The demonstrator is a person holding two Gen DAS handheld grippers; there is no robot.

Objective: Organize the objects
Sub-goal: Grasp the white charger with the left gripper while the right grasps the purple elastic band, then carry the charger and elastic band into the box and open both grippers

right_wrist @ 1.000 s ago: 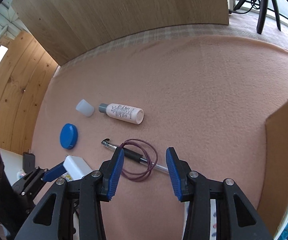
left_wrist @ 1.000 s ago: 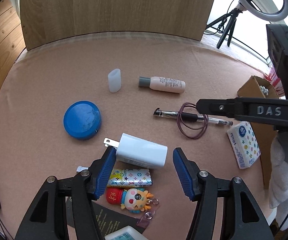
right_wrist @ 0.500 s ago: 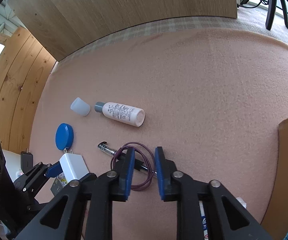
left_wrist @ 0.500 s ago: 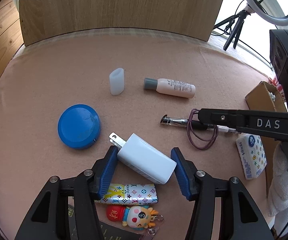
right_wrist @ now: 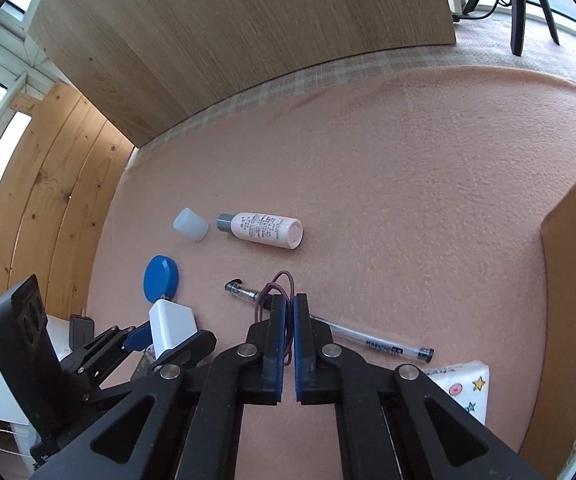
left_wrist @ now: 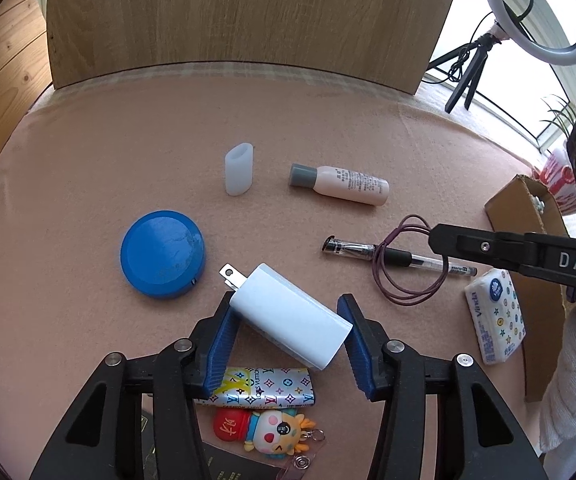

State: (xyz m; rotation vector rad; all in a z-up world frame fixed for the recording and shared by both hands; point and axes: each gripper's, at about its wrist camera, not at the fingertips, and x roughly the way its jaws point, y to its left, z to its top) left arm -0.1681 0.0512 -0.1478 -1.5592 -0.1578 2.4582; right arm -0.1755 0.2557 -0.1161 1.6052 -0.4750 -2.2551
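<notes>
2 grippers low over pink cloth. Left gripper [left_wrist: 286, 330] clamps white charger [left_wrist: 289, 316], raised, tilted, prongs up-left. Right gripper [right_wrist: 288, 320] nearly closed on purple hair tie [left_wrist: 407, 264] looped round pen [right_wrist: 367, 342], which lies on cloth.

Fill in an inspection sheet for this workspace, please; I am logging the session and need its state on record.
Surface: pink felt cloth over the table.
Job's things: white charger; pen lying through a hair tie; lotion bottle, blue round tin, translucent cap, tissue pack.
Clutter: patterned lighter and doll keychain at the near edge.
Grippers: left claw shut on the charger; right claw shut on the hair tie.
Cables: ring-light lead by the window.
Surroundings: wooden board, cardboard box.
</notes>
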